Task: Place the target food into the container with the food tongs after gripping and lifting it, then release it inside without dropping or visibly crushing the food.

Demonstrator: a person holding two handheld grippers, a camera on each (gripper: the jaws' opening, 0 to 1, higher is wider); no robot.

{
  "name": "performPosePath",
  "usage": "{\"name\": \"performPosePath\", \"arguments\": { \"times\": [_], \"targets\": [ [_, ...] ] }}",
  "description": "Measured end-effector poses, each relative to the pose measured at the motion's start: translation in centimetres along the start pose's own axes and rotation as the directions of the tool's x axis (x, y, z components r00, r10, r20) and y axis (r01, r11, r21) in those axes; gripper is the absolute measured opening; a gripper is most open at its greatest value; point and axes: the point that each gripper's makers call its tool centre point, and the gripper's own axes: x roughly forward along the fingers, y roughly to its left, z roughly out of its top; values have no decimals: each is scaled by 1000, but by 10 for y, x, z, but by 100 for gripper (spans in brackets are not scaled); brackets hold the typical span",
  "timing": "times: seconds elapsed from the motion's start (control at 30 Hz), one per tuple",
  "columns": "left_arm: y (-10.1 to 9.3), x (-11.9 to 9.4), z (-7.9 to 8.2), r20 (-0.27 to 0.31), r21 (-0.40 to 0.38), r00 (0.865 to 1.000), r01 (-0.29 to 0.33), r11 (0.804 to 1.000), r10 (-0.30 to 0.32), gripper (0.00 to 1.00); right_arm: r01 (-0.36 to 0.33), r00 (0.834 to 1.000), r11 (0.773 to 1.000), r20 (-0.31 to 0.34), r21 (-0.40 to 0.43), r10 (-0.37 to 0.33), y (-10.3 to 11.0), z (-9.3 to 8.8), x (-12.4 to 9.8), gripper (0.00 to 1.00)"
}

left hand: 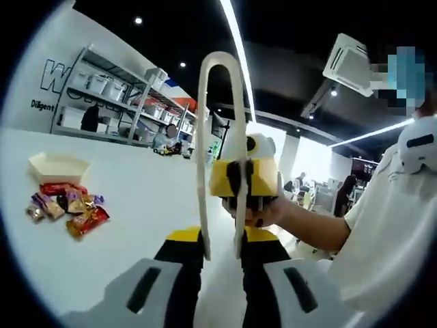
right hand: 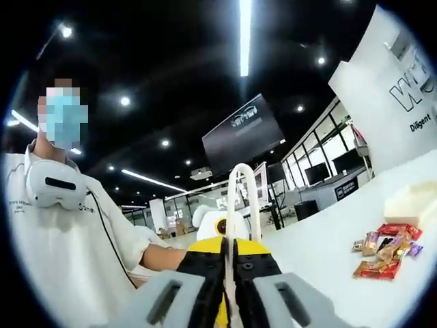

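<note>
The left gripper view shows the left hand-held gripper (left hand: 222, 254), yellow and black with grey housing, its jaws clamped on the two arms of a pair of white plastic food tongs (left hand: 220, 147). The tongs rise as a tall closed loop, their arms standing slightly apart where the jaws hold them. Behind the loop, the right hand-held gripper (left hand: 244, 179) appears as a yellow block held in a person's hand (left hand: 263, 212), facing the camera.

In the right gripper view the right hand-held gripper (right hand: 229, 263) has its yellow and black jaws drawn together, with only a thin dark slit between them; no object can be seen between them. The white loop of the food tongs (right hand: 244, 198) stands just beyond these jaws.

On the white worktop (left hand: 143, 205) lies a loose pile of wrapped sweets in red, gold and purple foil (left hand: 66, 208), untouched by either tool. Just beside the pile sits a shallow white angular paper container (left hand: 59, 166). The same sweets (right hand: 384, 251) and container (right hand: 412, 203) appear at the right of the right gripper view, well apart from the tongs.
</note>
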Motion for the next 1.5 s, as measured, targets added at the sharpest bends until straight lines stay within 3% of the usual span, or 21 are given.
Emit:
{"name": "performPosePath", "arguments": {
  "times": [0.17,0.27,0.37,0.5,0.57,0.67,0.73,0.87,0.97,1.03,1.1,1.17,1.3,1.33,1.4,1.5],
  "targets": [
    [8,-4,-5,-8,25,999,-30,999,31,18,28,999,999,-20,20,-27,-6,-4,-2,0],
    [16,-8,-3,10,27,999,-53,998,53,20,82,996,995,15,62,-83,-16,1,-11,4],
    [28,-14,0,31,26,996,-83,996,82,20,178,984,984,11,17,-178,-31,2,-27,4],
    [56,-24,3,59,13,987,-151,988,150,20,290,955,956,-56,-47,-292,-42,-13,-43,0],
    [69,-29,8,88,-14,979,-181,983,182,20,321,941,944,-86,-73,-327,-42,-22,-47,0],
    [87,-37,18,134,-29,966,-220,975,222,19,331,937,940,-91,-85,-338,-37,-29,-49,0],
    [104,-45,31,191,-29,947,-256,966,257,20,342,933,936,-89,-78,-348,-33,-33,-52,0],
    [139,-57,42,212,-32,920,-332,943,331,20,348,933,936,-74,-60,-352,-26,-35,-53,0],
    [177,-69,50,217,-31,867,-453,891,449,21,356,931,933,-65,-60,-359,-20,-36,-56,0],
    [201,-77,52,237,-32,812,-542,840,533,21,365,929,930,-49,-50,-367,-19,-34,-60,0],
    [219,-82,53,242,-86,770,-589,804,590,21,373,927,927,-36,-44,-375,-17,-33,-63,0],
    [229,-83,54,250,-78,747,-618,782,616,21,381,923,924,-33,-41,-382,-16,-33,-66,0],
    [242,-72,48,214,-36,739,-647,761,638,22,401,915,916,-34,-27,-402,-20,-35,-75,0],
    [246,-71,47,216,-12,729,-663,749,649,22,411,911,911,-37,-19,-411,-21,-37,-79,0],
    [252,-68,49,221,-11,721,-671,741,656,22,420,907,908,-35,-11,-420,-22,-39,-83,0],
    [259,-62,52,216,-32,720,-670,742,660,23,422,906,906,-25,9,-422,-21,-39,-88,0]
  ]
}}
